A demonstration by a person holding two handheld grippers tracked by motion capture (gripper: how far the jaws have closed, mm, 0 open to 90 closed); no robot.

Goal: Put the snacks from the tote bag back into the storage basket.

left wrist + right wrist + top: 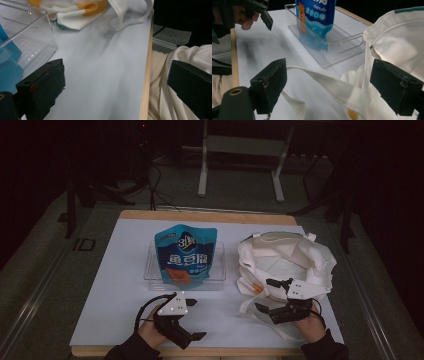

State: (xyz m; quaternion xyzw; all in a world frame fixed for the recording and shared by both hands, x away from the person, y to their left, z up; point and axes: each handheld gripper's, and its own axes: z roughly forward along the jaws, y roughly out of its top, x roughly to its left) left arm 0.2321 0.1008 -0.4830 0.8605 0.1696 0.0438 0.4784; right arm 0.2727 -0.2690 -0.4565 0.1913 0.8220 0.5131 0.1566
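Hovering right gripper (268,295), fingers spread, over tote bag (285,260) strap (332,83)

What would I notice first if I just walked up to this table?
The bright blue snack bag jumps out, standing in a clear tray in the middle of the white table. Right of it slumps a cream cloth bag. At the near edge sit two open claws: the left claw over bare table, the right claw at the cloth bag's strap.
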